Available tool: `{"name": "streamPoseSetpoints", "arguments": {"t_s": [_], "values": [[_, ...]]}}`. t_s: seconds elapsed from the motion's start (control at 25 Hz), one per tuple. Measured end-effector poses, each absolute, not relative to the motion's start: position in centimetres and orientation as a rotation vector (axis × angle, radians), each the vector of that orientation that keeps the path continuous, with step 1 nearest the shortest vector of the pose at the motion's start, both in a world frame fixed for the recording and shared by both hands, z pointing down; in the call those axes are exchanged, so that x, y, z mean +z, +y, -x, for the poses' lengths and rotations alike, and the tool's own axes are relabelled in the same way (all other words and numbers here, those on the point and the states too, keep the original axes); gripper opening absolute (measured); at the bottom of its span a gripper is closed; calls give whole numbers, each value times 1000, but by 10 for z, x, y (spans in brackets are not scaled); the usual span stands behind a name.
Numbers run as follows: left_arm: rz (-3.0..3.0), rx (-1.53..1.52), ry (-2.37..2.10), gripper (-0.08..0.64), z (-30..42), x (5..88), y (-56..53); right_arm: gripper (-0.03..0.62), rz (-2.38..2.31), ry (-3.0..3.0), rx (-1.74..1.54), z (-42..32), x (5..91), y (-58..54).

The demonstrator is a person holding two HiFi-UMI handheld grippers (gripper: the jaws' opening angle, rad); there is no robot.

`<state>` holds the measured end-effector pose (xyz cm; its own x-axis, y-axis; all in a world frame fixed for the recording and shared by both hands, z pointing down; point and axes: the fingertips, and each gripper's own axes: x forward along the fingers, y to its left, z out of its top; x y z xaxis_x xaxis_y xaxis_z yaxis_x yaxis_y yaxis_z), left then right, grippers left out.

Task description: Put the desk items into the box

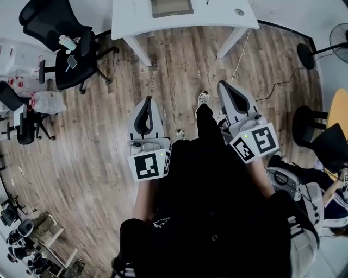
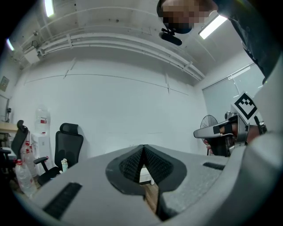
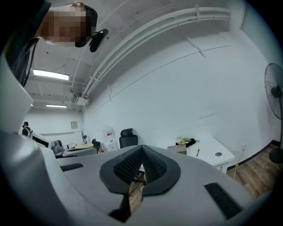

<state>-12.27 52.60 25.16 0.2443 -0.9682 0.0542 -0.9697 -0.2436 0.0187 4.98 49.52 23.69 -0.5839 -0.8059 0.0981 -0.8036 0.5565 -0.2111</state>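
Note:
I stand on a wood floor, some way back from a white desk (image 1: 228, 16). On it lie a brown open box (image 1: 171, 7) and a small round item (image 1: 239, 12). In the right gripper view the desk (image 3: 221, 161) carries the box (image 3: 179, 148), a pen (image 3: 197, 152) and the round item (image 3: 218, 154). My left gripper (image 1: 147, 101) and right gripper (image 1: 223, 84) are held in front of my body, both pointing toward the desk. Both are shut, pads together, with nothing between them (image 2: 143, 148) (image 3: 141, 149).
A black office chair (image 1: 68, 38) with small things on its seat stands left of the desk. A floor fan (image 1: 331, 43) and dark chairs (image 1: 318, 136) are at the right. A cable (image 1: 242, 54) runs over the floor by the desk leg. Clutter lines the left wall.

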Motion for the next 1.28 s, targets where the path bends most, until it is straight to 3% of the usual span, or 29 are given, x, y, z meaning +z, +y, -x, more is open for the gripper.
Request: {"name": "streamPoseSetpoints", "arguments": {"t_s": [1.28], "values": [[-2253,68,-2152,8,44,238,252,-2,1210,2874,-410,-127,244,177]]}}
